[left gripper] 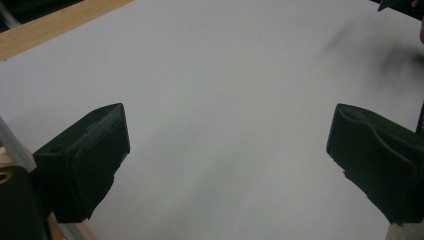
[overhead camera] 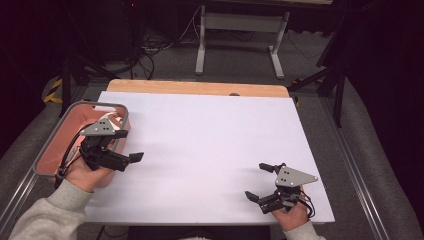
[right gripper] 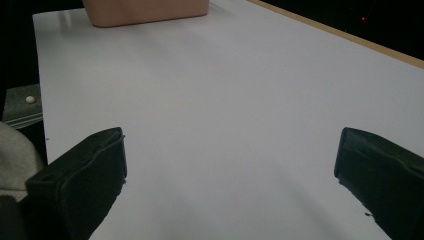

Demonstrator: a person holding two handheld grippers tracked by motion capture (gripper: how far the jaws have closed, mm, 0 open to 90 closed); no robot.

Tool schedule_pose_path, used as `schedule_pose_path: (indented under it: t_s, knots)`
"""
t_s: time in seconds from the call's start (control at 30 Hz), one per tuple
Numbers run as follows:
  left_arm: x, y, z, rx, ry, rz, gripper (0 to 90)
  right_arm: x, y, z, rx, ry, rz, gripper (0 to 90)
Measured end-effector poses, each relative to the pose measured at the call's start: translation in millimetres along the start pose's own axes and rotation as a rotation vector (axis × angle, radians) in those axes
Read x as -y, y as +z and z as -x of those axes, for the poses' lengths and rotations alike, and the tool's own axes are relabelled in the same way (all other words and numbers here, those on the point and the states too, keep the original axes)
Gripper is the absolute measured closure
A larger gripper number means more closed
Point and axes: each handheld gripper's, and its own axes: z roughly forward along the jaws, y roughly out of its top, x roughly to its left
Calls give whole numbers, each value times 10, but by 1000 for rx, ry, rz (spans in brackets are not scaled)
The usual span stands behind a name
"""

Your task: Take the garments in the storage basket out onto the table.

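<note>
Leftmost, at the table's left edge: a pink plastic bin with a grey rim (overhead camera: 50,152), partly overhanging the white rectangular table top (overhead camera: 200,150). Just in front of its near right corner, the left gripper (overhead camera: 131,158), black, topped by a grey three-cornered plate, held in a hand with a light grey sleeve (overhead camera: 47,215) and pointing right across the table. Seen from the left gripper view, both black jaws standing wide apart, bare white surface between them, nothing clamped (left gripper: 225,160). Across the middle, plain white board, with a strip of light wooden edging (overhead camera: 197,88) along the far side. Farther right, near the front right corner, the right gripper (overhead camera: 260,182), likewise black with a grey plate, pointing left toward the other. Jaws spread wide there too, one tip farther from the person than the other in the high view, nothing between them; same in the right gripper view (right gripper: 230,180), with the pink bin well apart at the far end of the table. Both grippers well apart from each other, neither touching the bin.
</note>
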Motion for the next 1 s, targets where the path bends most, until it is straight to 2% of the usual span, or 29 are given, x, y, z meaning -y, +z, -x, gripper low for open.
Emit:
schedule_pose_path:
  t_s: [0.03, 0.13, 0.33, 0.6, 0.73, 0.8, 1.0]
  knots:
    - [-14, -16, -25, -18, 5, 2, 47, 0, 1, 0, 0, 0, 0, 9]
    - [-39, -37, -61, -33, -4, 3, 51, -1, 2, -2, -1, -1, -1, 9]
    - [-78, -59, -153, -78, 1, -26, 71, -1, 0, 0, 0, -2, 1, 9]
    - [-87, -77, -278, -105, -16, -34, 90, -4, 1, 0, -3, -1, 2, 9]
    - [-90, -70, -329, -127, -7, -55, 92, -4, 1, -1, -3, -3, 2, 9]
    - [-99, -73, -372, -153, 0, -78, 102, -5, 2, -3, -3, -3, 2, 9]
    - [-107, -99, -470, -187, -16, -89, 104, -6, 1, -4, -2, -4, 3, 9]
